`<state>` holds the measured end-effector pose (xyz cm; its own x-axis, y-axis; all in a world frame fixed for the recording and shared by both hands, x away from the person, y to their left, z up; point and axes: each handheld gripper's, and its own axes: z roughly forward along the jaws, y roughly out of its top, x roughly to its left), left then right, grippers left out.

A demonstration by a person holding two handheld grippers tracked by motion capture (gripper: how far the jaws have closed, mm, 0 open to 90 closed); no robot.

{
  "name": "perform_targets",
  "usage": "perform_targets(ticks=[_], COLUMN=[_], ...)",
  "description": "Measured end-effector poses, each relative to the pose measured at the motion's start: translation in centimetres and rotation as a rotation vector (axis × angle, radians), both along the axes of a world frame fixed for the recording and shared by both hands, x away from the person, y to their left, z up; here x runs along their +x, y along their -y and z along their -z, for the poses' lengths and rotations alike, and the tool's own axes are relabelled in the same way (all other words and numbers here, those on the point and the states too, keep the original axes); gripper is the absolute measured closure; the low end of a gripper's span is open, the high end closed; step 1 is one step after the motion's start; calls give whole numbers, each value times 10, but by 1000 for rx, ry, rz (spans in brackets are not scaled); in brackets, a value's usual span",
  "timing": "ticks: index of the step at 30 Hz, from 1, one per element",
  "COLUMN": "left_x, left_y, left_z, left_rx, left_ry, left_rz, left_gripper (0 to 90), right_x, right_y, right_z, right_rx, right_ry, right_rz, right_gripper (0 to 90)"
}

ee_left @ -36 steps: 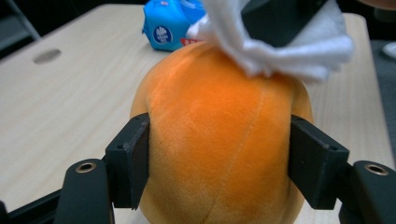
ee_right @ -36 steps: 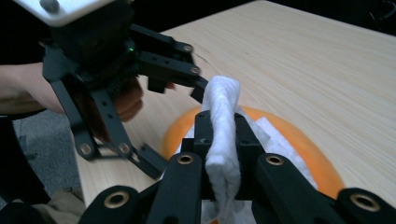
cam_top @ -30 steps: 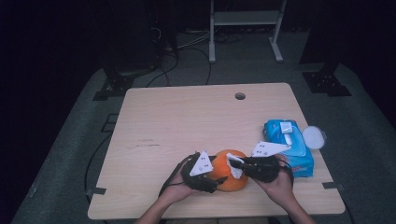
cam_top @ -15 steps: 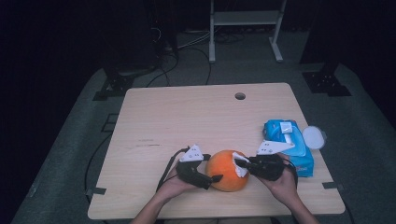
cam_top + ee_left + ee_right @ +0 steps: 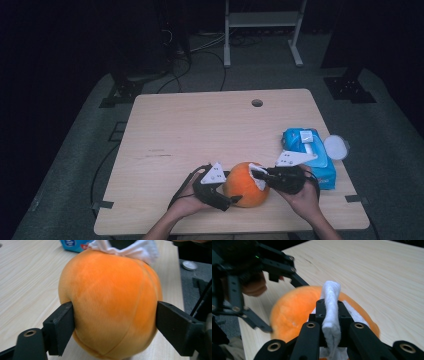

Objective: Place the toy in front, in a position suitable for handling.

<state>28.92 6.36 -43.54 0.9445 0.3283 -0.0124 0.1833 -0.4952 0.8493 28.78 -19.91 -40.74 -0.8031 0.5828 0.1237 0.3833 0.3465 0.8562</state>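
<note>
The left gripper (image 5: 231, 198) hugs the orange plush ball (image 5: 246, 184) near the front edge of the table (image 5: 200, 130). Its jaws have just been closing in and press on both sides of the ball. The right gripper (image 5: 259, 176) is clamped tight on a white wipe (image 5: 331, 312) that lies on top of the ball. The left gripper view shows the jaws touching the ball. The high view shows a blue pack (image 5: 307, 152) at the right.
</note>
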Motion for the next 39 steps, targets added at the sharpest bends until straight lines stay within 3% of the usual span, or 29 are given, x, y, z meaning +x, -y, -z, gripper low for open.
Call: perform_targets(ticks=[3, 5, 9, 12, 16, 21, 25, 26, 29, 31, 33, 35, 37, 39], left_x=[6, 7, 4, -3, -9, -6, 4, 7, 13, 10, 4, -4, -9, -11], left_y=[0, 2, 4, 10, 16, 13, 12, 13, 16, 15, 15, 18, 19, 19], left_z=[3, 4, 2, 0, -2, -2, 1, 3, 9, 6, 0, -8, -14, -14], left_rx=[-71, -70, -51, -27, 2, -53, -108, -114, -137, -127, -127, -108, -84, -47], left_ry=[-56, -70, -39, -7, 34, 22, -37, -71, -141, -106, -25, 82, 131, 160], left_rz=[-62, -83, -106, -112, -96, -74, -112, -116, -97, -95, -112, -120, -108, -99], left_gripper=[142, 145, 246, 257, 257, 234, 85, 45, 71, 195, 280, 312, 319, 321], right_x=[-1, -2, -5, -12, -17, -7, -2, -2, -1, -1, -4, -12, -18, -20], right_y=[6, 6, -3, -15, -23, -3, 8, 8, 5, 3, 0, -6, -11, -16], right_z=[2, 2, -3, -8, -10, -10, -6, -6, -5, -6, -10, -18, -25, -26], right_rx=[1, -2, 16, 52, 38, 46, 57, 60, 45, 35, 33, 27, 38, 11], right_ry=[-6, -6, 5, 15, 34, 20, -19, -27, -22, -10, 8, 62, 84, 103], right_rz=[8, 12, -1, -59, -86, -29, -26, -37, -47, -35, -32, -42, -72, -76], right_gripper=[828, 829, 827, 823, 825, 825, 825, 825, 826, 828, 830, 830, 830, 829])
